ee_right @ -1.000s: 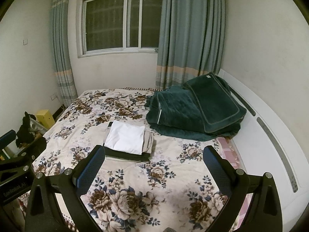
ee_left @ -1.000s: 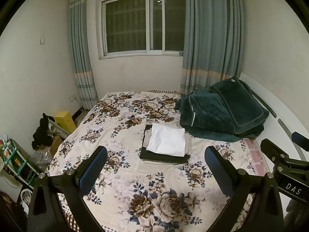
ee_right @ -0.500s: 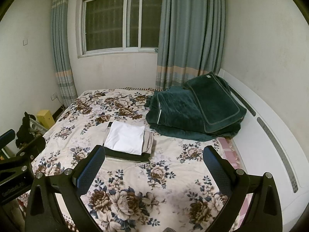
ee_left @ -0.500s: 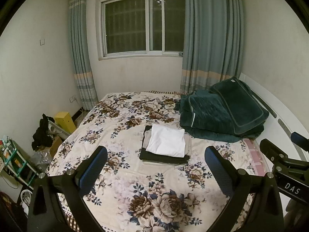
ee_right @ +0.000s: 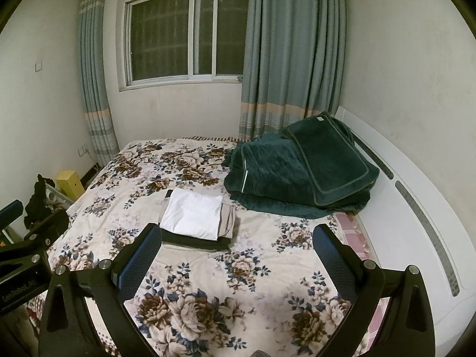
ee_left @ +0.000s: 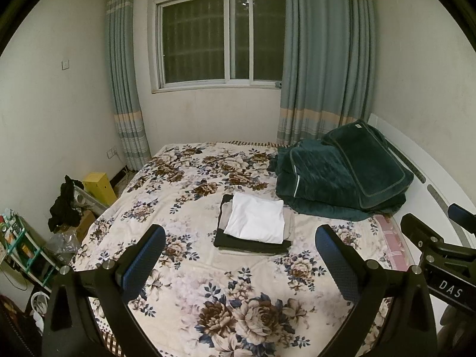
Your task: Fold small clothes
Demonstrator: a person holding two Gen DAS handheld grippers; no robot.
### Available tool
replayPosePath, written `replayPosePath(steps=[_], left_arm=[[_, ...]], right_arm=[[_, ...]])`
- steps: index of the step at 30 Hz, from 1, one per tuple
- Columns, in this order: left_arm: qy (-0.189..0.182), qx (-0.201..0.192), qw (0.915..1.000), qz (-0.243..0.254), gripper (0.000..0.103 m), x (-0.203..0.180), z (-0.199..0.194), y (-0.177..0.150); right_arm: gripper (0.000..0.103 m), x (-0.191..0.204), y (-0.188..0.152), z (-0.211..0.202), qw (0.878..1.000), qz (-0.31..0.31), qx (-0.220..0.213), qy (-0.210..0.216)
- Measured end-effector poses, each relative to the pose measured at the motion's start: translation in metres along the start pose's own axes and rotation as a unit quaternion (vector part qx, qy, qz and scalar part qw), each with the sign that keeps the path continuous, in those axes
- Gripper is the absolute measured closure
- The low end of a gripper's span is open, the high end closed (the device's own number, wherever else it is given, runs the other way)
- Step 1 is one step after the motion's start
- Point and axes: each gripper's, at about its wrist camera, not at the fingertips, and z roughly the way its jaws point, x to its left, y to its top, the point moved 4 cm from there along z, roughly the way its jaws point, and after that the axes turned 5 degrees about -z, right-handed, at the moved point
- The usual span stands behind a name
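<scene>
A stack of folded small clothes lies in the middle of the floral bed: a white piece on top, a beige piece under it and a black piece at the bottom. The white piece also shows in the right wrist view. My left gripper is open and empty, held above the bed's near end, well short of the stack. My right gripper is open and empty, also short of the stack. The right gripper shows at the right edge of the left wrist view.
A folded dark green blanket lies at the bed's far right against the white headboard. A yellow box, dark clothes and a small rack stand on the floor left of the bed. Window and curtains are behind.
</scene>
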Motion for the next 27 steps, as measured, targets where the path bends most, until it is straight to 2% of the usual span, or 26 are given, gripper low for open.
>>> replayPosePath(steps=[27], left_arm=[[0.007,-0.004,1.0,-0.001,0.0,-0.0036,-0.0006,0.0057]], right_arm=[[0.0,0.0026,0.002,-0.0007,1.0,-0.002,0.0,0.003]])
